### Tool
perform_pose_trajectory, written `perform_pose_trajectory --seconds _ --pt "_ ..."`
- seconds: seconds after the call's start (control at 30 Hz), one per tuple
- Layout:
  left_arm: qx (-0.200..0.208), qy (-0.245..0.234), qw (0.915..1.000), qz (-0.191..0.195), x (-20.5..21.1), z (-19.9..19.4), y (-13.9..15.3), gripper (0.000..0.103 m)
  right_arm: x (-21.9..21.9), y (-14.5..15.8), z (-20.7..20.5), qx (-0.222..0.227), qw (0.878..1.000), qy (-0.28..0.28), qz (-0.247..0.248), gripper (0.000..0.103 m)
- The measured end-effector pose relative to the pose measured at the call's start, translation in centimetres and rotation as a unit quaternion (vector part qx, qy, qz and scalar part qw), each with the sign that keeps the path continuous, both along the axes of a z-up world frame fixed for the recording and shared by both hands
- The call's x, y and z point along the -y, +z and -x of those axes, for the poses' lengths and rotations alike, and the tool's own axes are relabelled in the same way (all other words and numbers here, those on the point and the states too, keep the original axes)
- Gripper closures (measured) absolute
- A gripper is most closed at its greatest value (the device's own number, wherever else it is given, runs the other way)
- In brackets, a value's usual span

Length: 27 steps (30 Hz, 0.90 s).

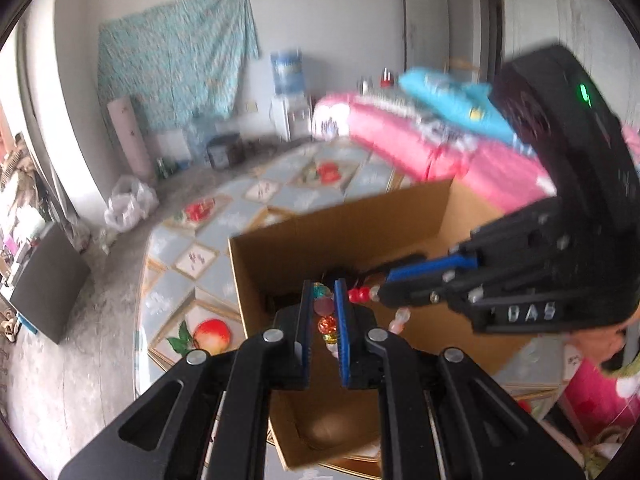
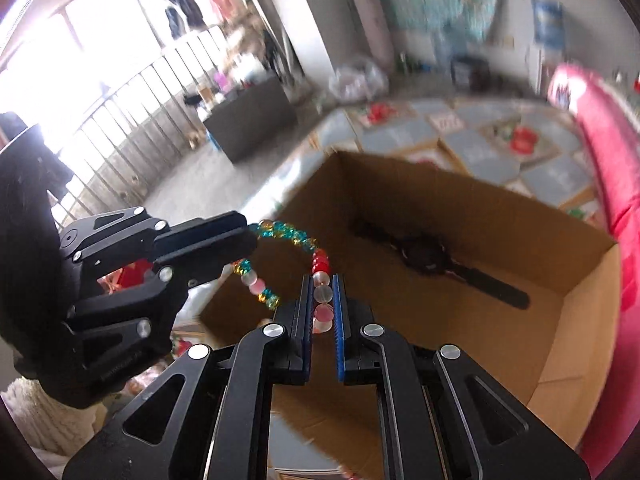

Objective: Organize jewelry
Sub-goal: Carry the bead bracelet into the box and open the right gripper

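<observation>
A bead bracelet (image 2: 298, 240) with teal, red, pink and frosted beads hangs over an open cardboard box (image 2: 576, 312). Both grippers grip it. My left gripper (image 1: 324, 312) is shut on one side of the bracelet (image 1: 325, 306); in the right wrist view it (image 2: 250, 242) comes in from the left. My right gripper (image 2: 322, 304) is shut on the frosted and pink beads; in the left wrist view it (image 1: 380, 290) reaches in from the right. A black wristwatch (image 2: 424, 258) lies on the box's floor.
The box (image 1: 360, 224) stands on a table with a fruit-patterned cloth (image 1: 208, 256). A pink sofa (image 1: 440, 152) with a blue cushion is behind it. A dark cabinet (image 2: 252, 120) and a white plastic bag (image 1: 128, 204) sit on the floor farther off.
</observation>
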<state>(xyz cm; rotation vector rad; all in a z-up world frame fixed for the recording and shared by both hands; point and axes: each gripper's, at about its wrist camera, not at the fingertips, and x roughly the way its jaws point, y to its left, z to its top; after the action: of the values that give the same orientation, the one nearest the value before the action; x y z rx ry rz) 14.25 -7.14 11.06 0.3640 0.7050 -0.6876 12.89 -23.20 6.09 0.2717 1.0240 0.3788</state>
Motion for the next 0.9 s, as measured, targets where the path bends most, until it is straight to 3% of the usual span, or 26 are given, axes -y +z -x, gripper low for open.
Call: perform_pose_trajectory --seconds 0.2,0.37,0.47,0.67,0.9 --pt "-0.047 -0.003 0.9969 -0.062 1.3 -3.6 -4.0 0.093 -0.2 -3.8 -4.3 -0.089 0.996 0.023 0.004 0.096" --pt "-0.065 -0.002 0.9932 -0.096 2.6 -4.9 -5.4 0.092 -1.0 -6.9 -7.0 -0.155 0.987 0.036 0.017 0.095" --pt "-0.059 0.0 0.9934 -0.098 2.9 -5.1 -5.4 0.082 -0.9 -8.2 -7.8 -0.175 0.984 0.029 0.018 0.092" --pt "-0.04 0.012 0.9964 -0.073 2.1 -4.4 -4.1 0.082 -0.3 -6.8 -6.6 -0.144 0.989 0.019 0.006 0.091" --pt "-0.011 0.02 0.9997 0.002 -1.2 -0.9 -0.9 0.07 1.7 1.1 0.5 -0.021 1.0 0.006 -0.014 0.085"
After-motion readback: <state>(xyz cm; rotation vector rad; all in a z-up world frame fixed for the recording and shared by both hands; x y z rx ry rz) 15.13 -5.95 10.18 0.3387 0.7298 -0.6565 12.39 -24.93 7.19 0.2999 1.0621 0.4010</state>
